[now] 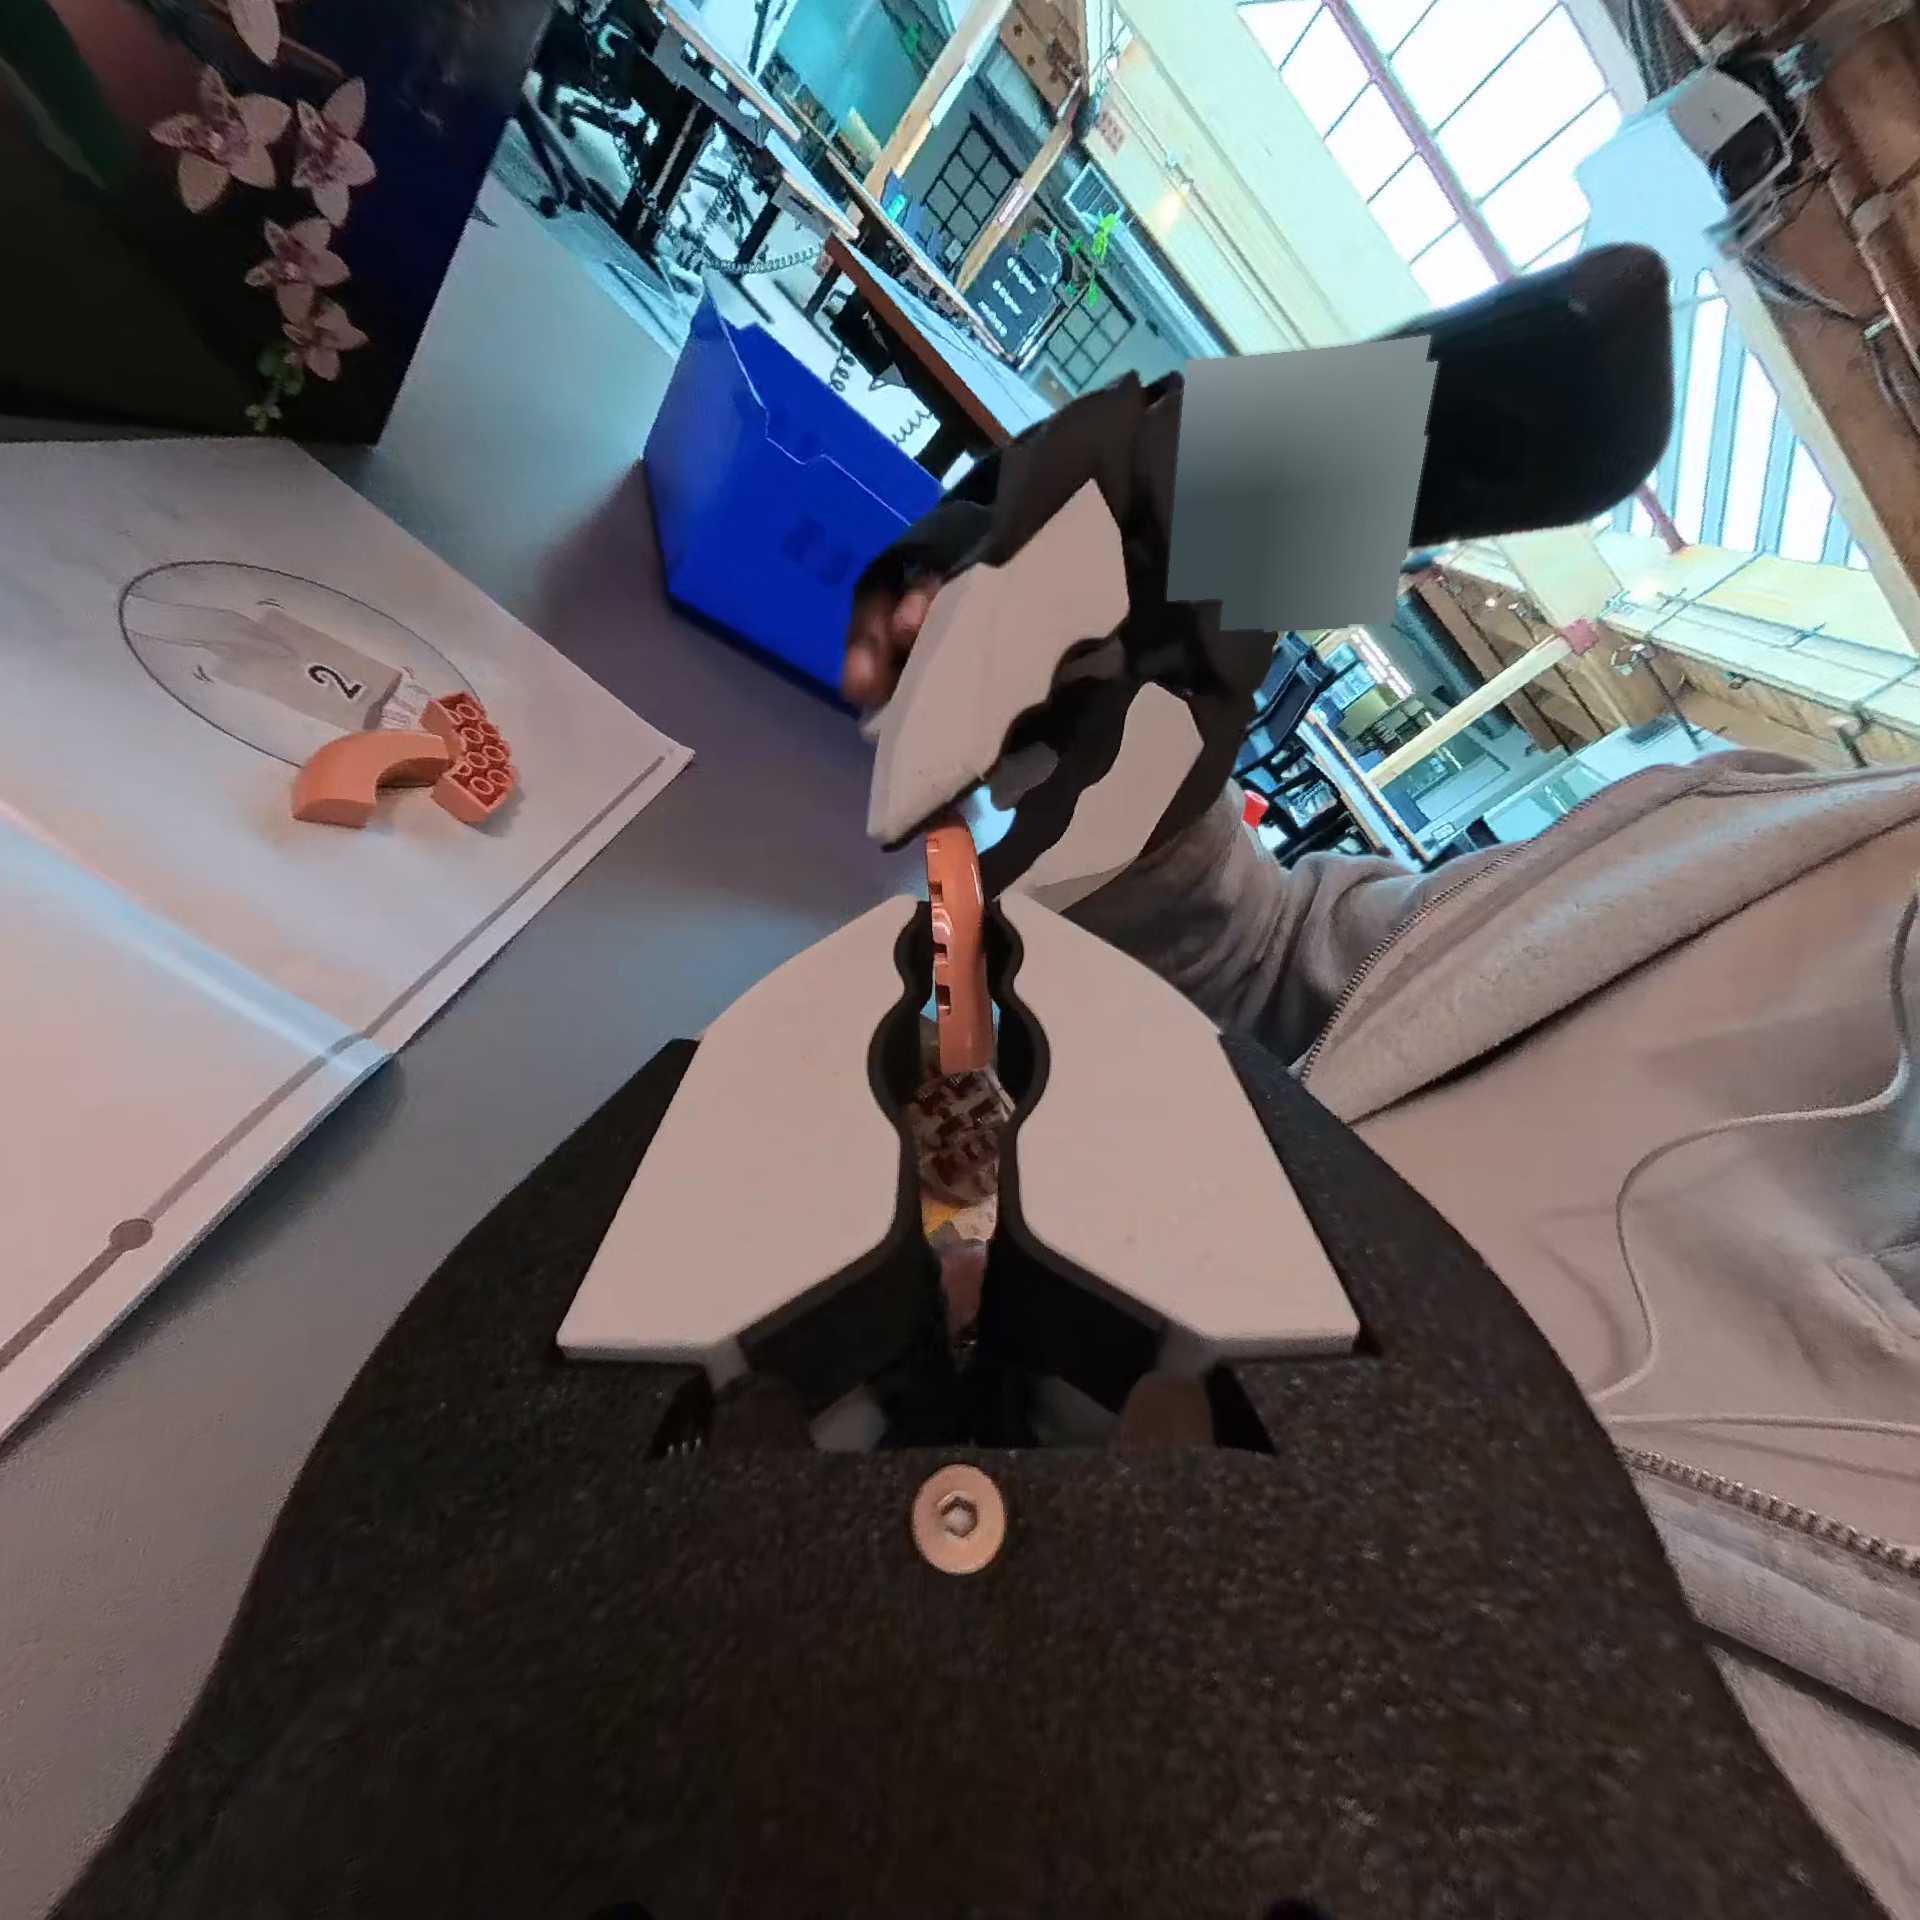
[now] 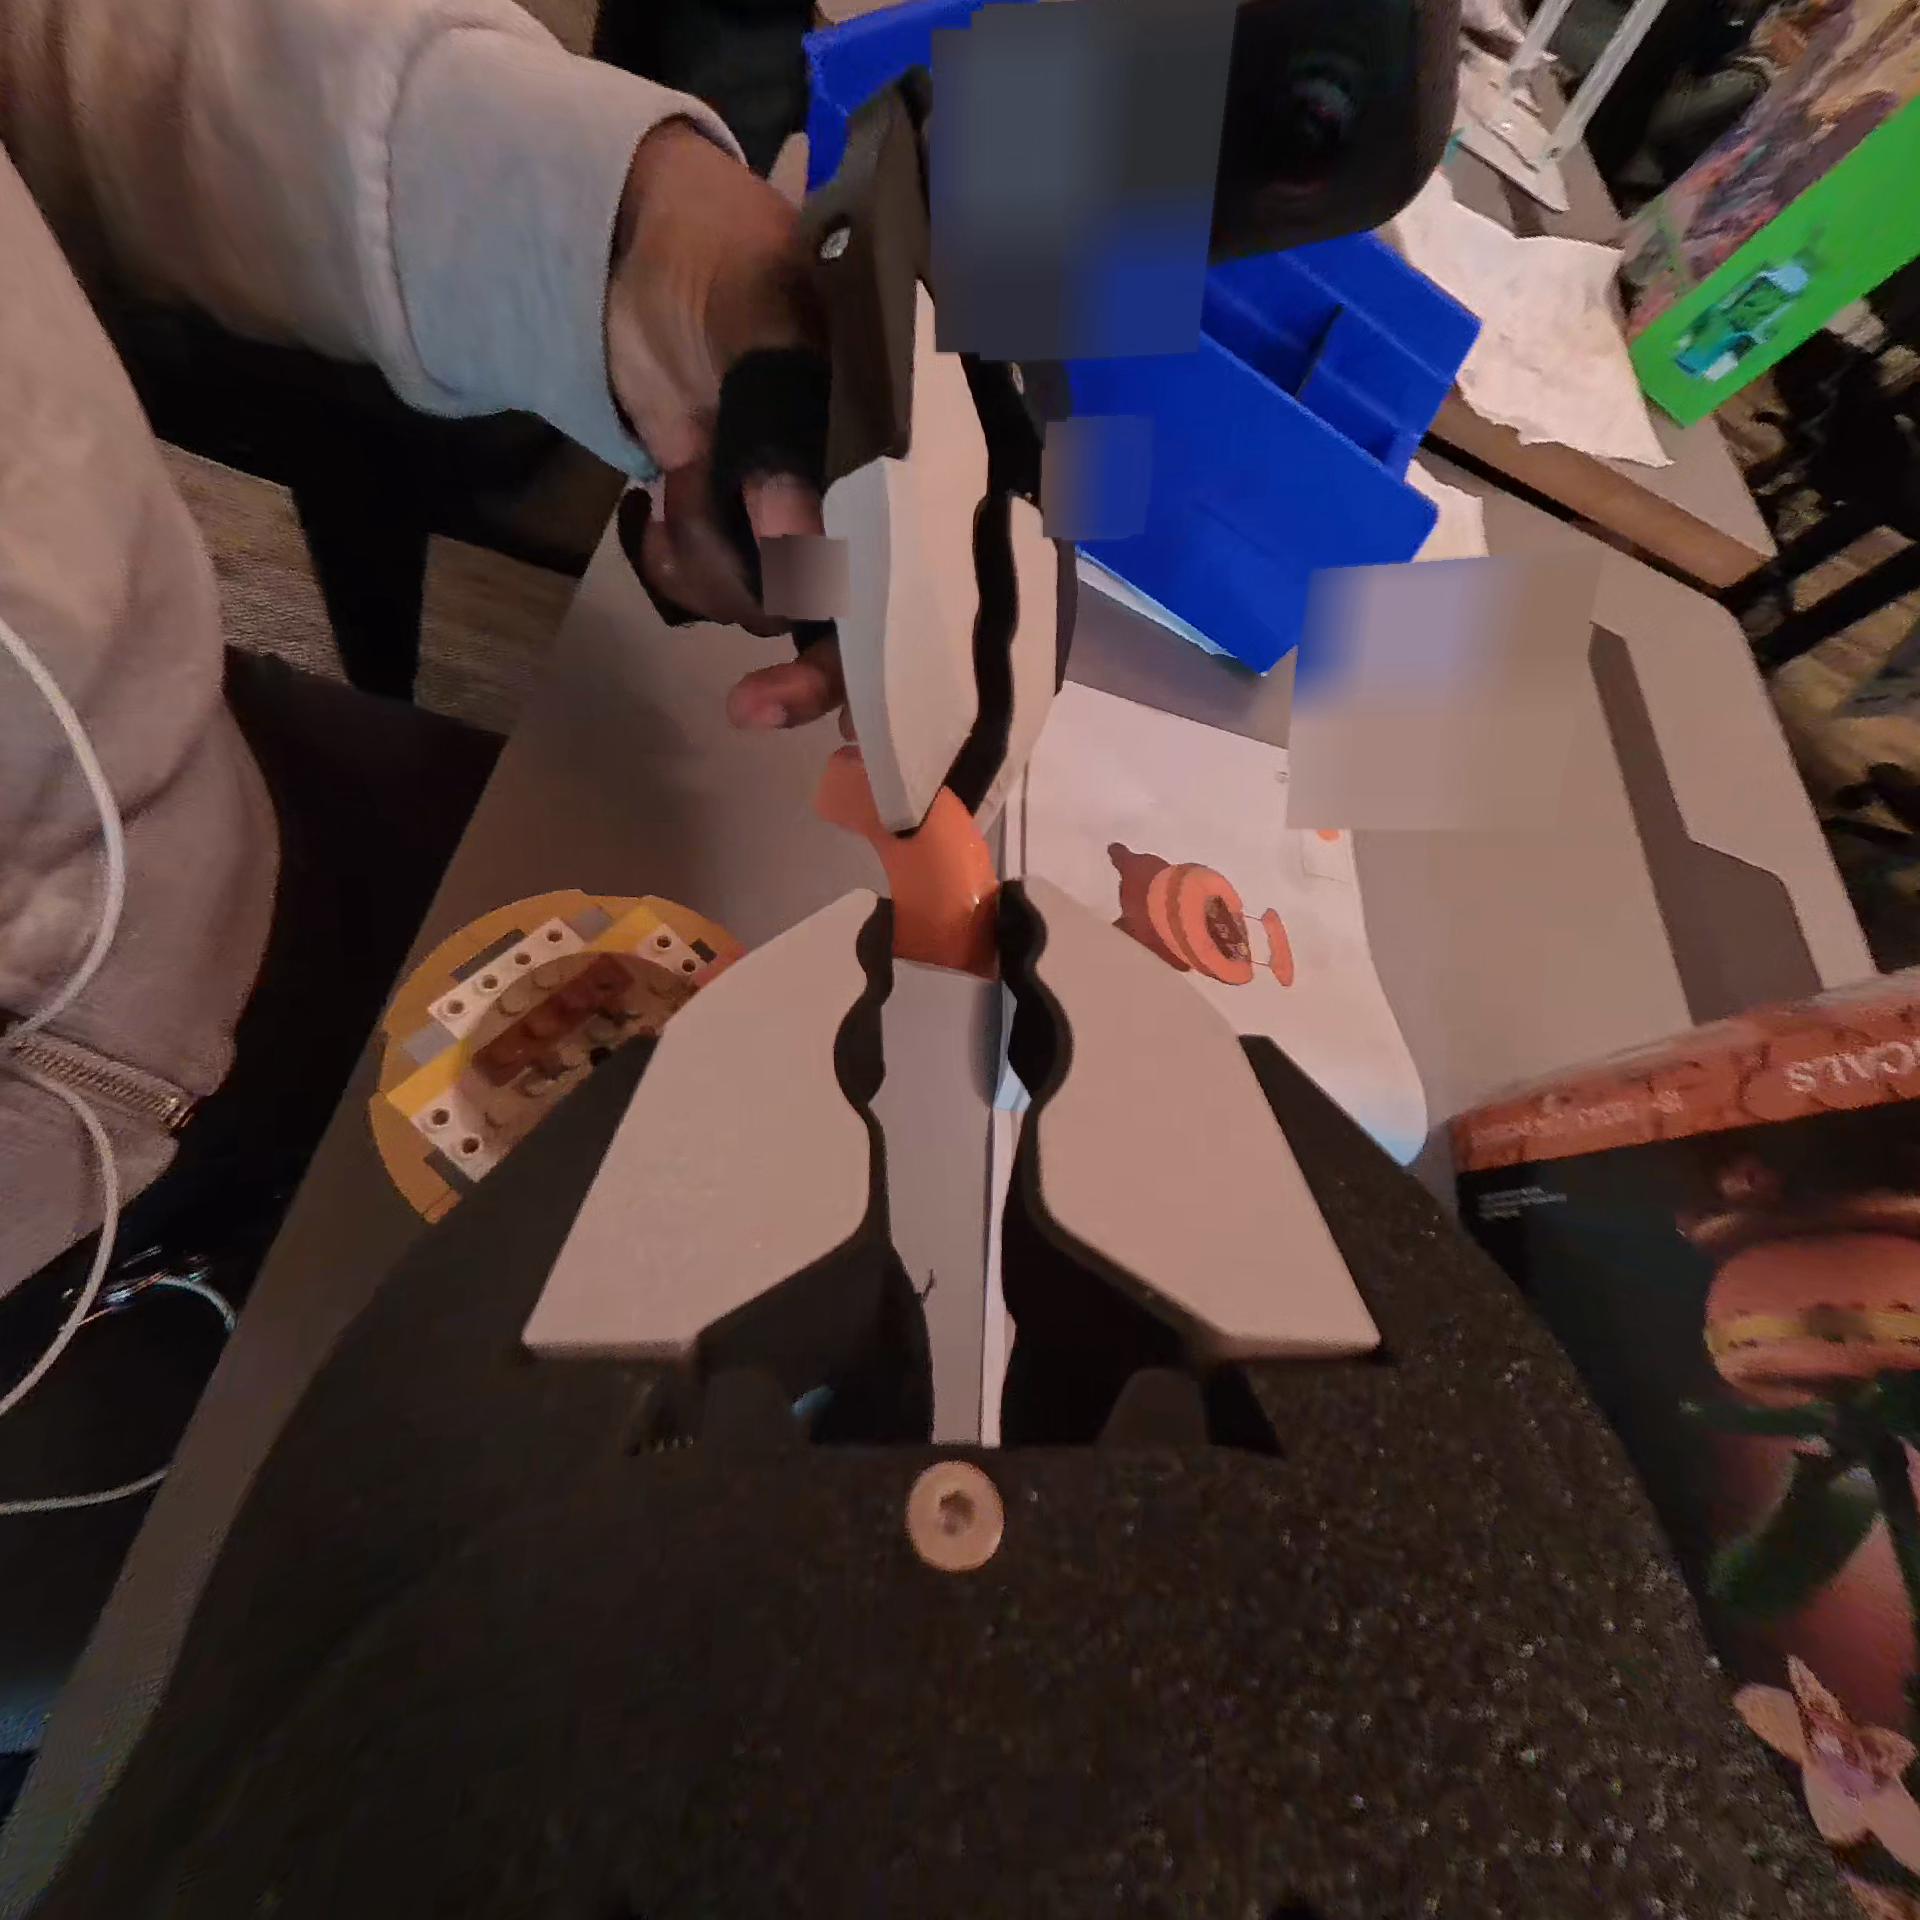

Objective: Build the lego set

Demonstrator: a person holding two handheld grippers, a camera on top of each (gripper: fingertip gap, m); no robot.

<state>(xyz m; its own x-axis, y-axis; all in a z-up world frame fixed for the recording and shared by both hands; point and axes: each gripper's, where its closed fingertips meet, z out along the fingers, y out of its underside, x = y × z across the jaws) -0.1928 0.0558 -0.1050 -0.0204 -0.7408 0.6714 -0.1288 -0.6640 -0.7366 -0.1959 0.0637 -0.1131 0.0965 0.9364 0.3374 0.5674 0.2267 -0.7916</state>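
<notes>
While the grey bench (image 1: pixel 582 499) carries an open booklet (image 1: pixel 260 935), both claws meet above it. Left claw (image 1: pixel 961 925) and right claw (image 2: pixel 945 914) each pinch the orange curved piece (image 2: pixel 935 894).

Daylight is pouring through tall windows (image 1: pixel 1455 114) into a workshop where desks (image 1: pixel 727 135) and chairs are standing in rows beyond the grey table (image 1: pixel 540 436), and timber beams (image 1: pixel 1475 707) are crossing overhead.

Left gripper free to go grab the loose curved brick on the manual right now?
Probably not. The left gripper is shut on an orange curved piece, which the right gripper also pinches. The curved brick lies unobstructed on the instruction booklet, but the jaws are occupied.
</notes>
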